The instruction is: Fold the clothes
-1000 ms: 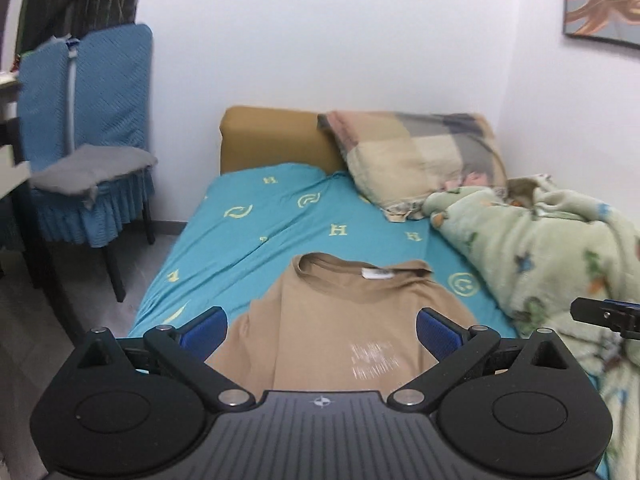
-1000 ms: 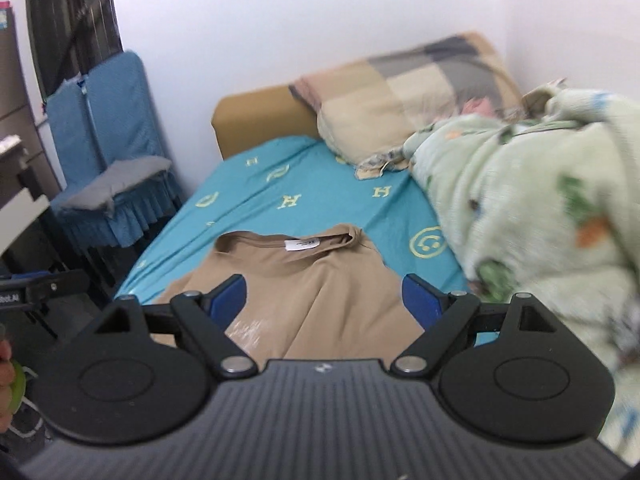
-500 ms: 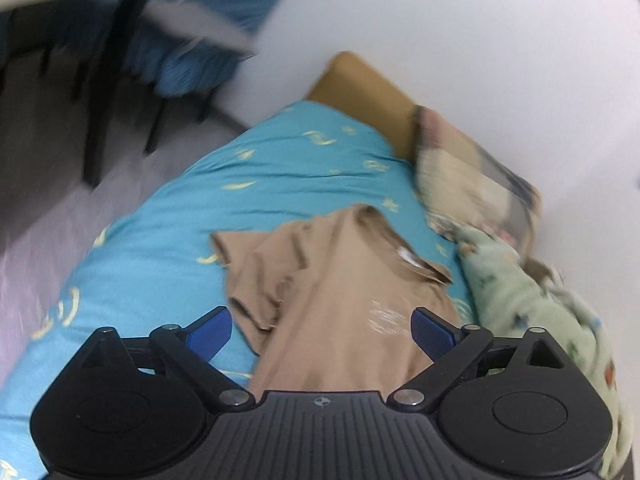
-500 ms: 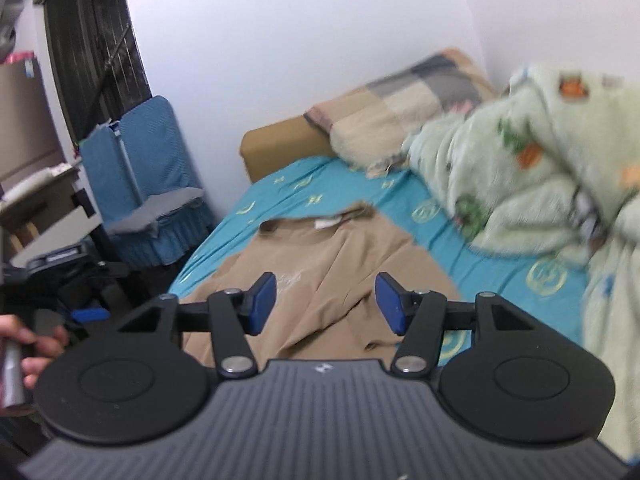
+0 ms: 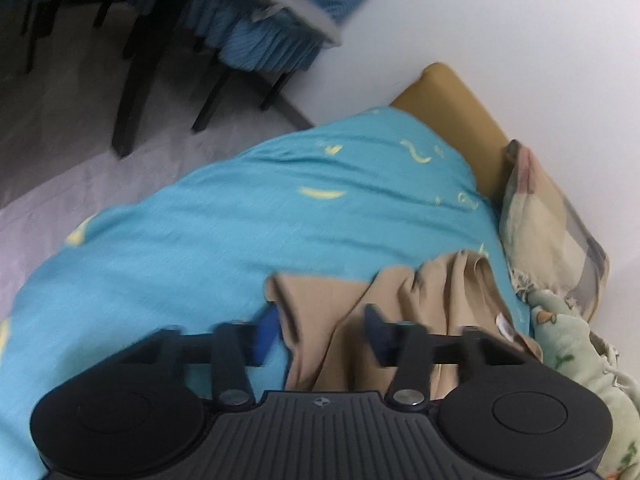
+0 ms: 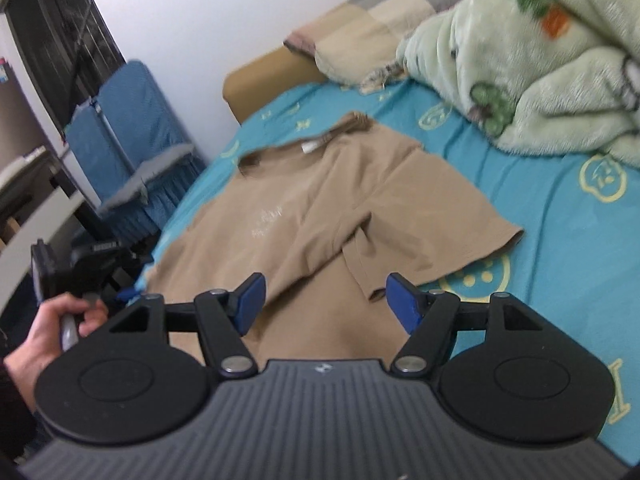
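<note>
A tan T-shirt [image 6: 320, 200] lies face up on the teal bedsheet [image 6: 540, 208], collar toward the pillow. Its right sleeve is spread out. My right gripper [image 6: 326, 302] hovers open just above the shirt's right side, below the armpit, holding nothing. In the left wrist view the shirt [image 5: 432, 296] is bunched at its left sleeve. My left gripper [image 5: 320, 332] is low over that sleeve, with a fold of fabric between its fingers and a gap still showing. This view is blurred. A person's hand [image 6: 52, 332] holds the left gripper's handle.
A green fleece blanket [image 6: 540, 60] is piled on the bed's right side, with a checked pillow [image 6: 380, 12] at the head. A blue-covered chair [image 5: 260, 40] stands on the floor left of the bed. Bare sheet [image 5: 240, 240] lies left of the shirt.
My left gripper has dropped onto the shirt's left sleeve and its fingers have narrowed around the fabric. My right gripper has come down low over the shirt's right side, its fingers slightly wider.
</note>
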Motion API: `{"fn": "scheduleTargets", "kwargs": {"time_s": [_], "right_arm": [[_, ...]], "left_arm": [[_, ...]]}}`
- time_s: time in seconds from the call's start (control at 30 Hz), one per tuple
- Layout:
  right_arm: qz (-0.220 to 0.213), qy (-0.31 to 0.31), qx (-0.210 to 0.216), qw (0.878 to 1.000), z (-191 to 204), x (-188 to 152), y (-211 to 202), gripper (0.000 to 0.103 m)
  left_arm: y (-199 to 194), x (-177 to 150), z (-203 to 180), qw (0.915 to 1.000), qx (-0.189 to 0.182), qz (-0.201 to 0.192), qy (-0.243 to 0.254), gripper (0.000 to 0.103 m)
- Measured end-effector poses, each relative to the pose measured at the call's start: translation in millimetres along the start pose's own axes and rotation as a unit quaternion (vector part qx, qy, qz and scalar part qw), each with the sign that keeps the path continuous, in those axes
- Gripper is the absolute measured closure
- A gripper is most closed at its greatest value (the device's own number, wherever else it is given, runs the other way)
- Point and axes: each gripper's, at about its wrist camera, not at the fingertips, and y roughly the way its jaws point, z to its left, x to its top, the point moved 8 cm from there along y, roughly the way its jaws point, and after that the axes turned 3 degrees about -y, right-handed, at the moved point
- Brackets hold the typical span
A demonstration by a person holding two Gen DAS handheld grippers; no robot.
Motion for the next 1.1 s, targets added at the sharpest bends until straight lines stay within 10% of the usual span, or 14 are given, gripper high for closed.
{"fn": "scheduleTargets", "kwargs": {"time_s": [0.03,0.27,0.5,0.7,0.8,1.1], "right_arm": [[0.006,0.001,0.000,1.000,-1.6,-2.3,4.6,0.033],[-0.001,0.008,-0.016,1.000,-12.6,2.5,11.9,0.033],[-0.032,-0.012,-0.061,0.998,-28.6,18.7,21.2,0.033],[-0.038,-0.035,-0.089,0.995,-39.5,24.5,40.2,0.033],[-0.036,-0.047,-0.091,0.994,-39.4,23.3,45.9,0.033],[-0.064,-0.076,-0.073,0.992,-20.4,30.6,29.8,0.033]], "left_arm": [[3.4,2.6,-3.6,1.0000,-0.002,-0.001,0.007,0.100],[0.9,91.6,-40.2,0.9906,0.018,-0.082,0.108,0.101],[41.7,172.2,-60.1,0.9625,0.136,-0.108,0.208,0.101],[87.7,139.2,-43.1,0.9610,0.159,-0.069,0.215,0.098],[82.4,117.9,-44.3,0.9593,0.147,-0.046,0.236,0.061],[-56.3,16.9,-119.4,0.9516,0.053,-0.023,0.302,0.024]]}}
